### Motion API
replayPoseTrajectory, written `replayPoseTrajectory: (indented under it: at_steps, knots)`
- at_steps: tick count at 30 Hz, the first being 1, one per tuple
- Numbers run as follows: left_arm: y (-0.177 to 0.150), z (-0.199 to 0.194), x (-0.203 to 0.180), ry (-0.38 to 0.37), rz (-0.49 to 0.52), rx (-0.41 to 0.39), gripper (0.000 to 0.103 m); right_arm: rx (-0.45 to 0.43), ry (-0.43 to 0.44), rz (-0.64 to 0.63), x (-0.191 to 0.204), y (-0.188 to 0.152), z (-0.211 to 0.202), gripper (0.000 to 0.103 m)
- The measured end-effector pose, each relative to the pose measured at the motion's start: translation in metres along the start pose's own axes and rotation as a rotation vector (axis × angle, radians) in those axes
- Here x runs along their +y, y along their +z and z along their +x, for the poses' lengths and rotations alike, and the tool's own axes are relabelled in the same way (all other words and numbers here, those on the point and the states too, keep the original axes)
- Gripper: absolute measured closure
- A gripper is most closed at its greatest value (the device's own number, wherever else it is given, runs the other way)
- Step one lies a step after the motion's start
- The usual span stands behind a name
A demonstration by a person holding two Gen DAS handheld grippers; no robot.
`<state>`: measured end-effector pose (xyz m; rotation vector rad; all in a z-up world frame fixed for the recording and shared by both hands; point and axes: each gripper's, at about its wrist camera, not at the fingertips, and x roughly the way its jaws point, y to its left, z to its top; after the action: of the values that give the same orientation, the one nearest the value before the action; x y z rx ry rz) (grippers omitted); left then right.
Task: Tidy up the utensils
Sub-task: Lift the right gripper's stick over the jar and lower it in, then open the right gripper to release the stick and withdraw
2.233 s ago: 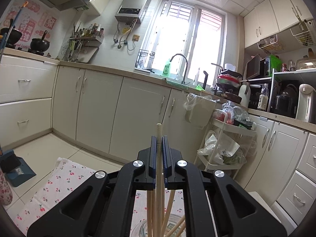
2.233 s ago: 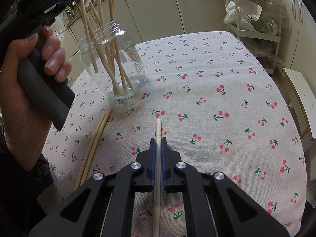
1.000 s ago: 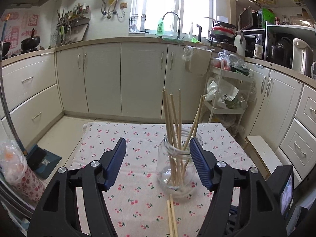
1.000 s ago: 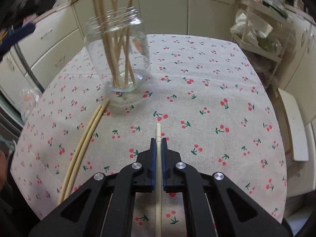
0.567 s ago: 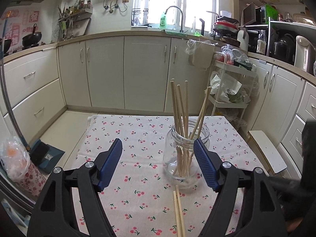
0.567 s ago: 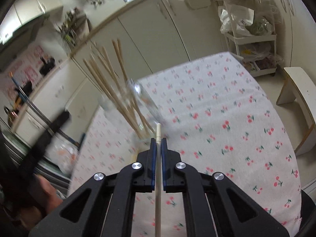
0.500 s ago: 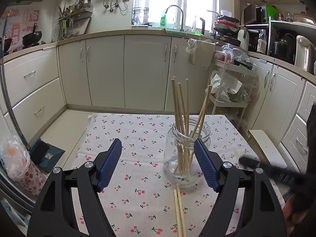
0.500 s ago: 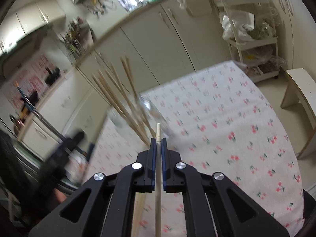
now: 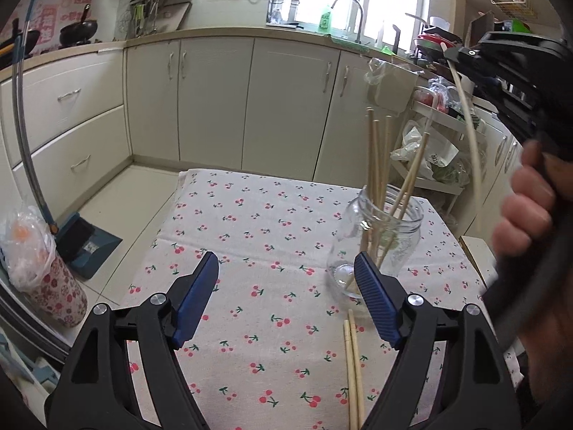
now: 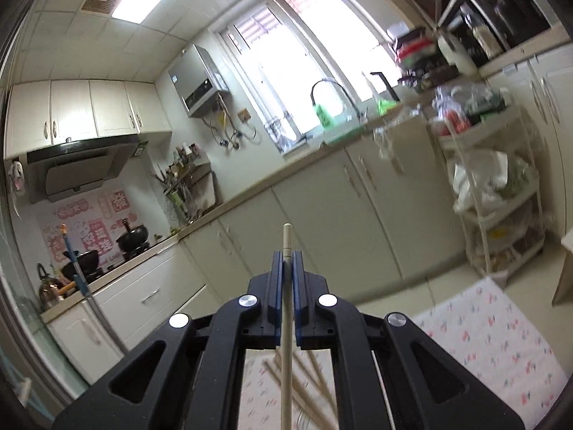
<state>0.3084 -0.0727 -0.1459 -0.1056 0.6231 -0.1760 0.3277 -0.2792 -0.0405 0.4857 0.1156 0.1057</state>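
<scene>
Left wrist view: the left gripper now stands wide with nothing between its blue pads, having widened and dropped toward the table beside the glass jar. Two loose chopsticks lie on the cherry-print cloth just in front of the jar. Above and right of the jar, the right hand has come into view carrying a chopstick.

Right wrist view: the right gripper stays clamped narrow on the held chopstick. It has swung up from the cloth to face the cabinets; blurred sticks below are probably those in the jar. Insertion appears next.
</scene>
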Motion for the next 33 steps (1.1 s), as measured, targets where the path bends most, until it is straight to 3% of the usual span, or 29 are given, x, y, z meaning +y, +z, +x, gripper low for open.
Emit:
replayPoseTrajectory:
  at_steps: [5, 12, 33]
  knots:
    - [-0.002, 0.008, 0.012, -0.004, -0.038, 0.025, 0.028, -0.066, -0.065, -0.087, 0.007, -0.015, 0.029, 0.097]
    - [0.001, 0.012, 0.016, -0.014, -0.047, 0.032, 0.028, -0.04, -0.114, -0.182, 0.007, -0.038, 0.043, 0.097]
    - [0.006, 0.012, 0.012, -0.022, -0.053, 0.038, 0.028, -0.085, -0.099, -0.321, 0.009, -0.04, 0.03, 0.097]
